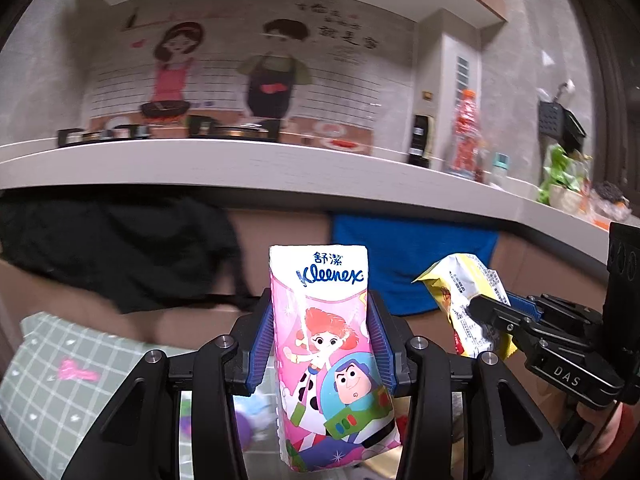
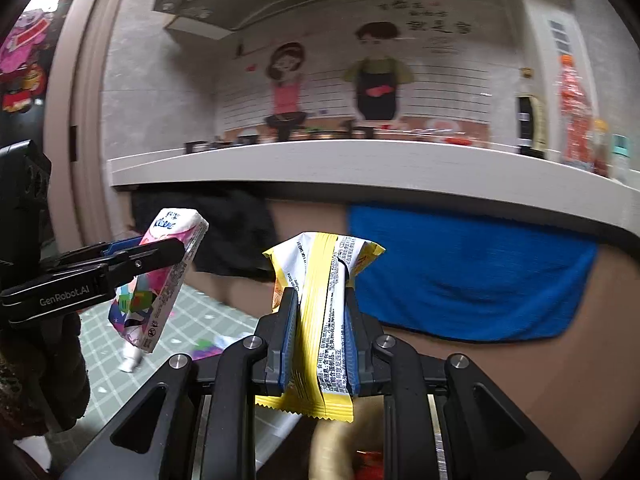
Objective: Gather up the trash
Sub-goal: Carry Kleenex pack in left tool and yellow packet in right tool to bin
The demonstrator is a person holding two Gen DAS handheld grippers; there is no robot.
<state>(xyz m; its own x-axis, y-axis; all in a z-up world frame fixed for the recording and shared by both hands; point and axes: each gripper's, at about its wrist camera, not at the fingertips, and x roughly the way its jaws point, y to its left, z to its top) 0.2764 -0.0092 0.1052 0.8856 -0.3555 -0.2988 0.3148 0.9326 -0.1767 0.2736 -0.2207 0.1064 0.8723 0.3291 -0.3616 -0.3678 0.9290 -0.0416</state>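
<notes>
A pink Kleenex tissue pack (image 1: 328, 344) with cartoon figures stands upright between the blue pads of my left gripper (image 1: 320, 304), which is shut on it. The same tissue pack (image 2: 160, 276) shows in the right wrist view, clamped by the left gripper (image 2: 164, 252) at the left. My right gripper (image 2: 320, 300) is shut on a crumpled yellow and white snack wrapper (image 2: 320, 312), whose top flares above the fingers. In the left wrist view that wrapper (image 1: 460, 296) hangs at the right from the right gripper (image 1: 486, 310). Both are held up in the air.
A white kitchen counter (image 1: 280, 168) runs across ahead, with a stove (image 1: 160, 132) and bottles (image 1: 466, 136) on it. A blue towel (image 2: 460, 272) and a black cloth (image 1: 120, 240) hang below its edge. A green checked mat (image 1: 60, 380) lies lower left, with scraps (image 2: 208, 346) on it.
</notes>
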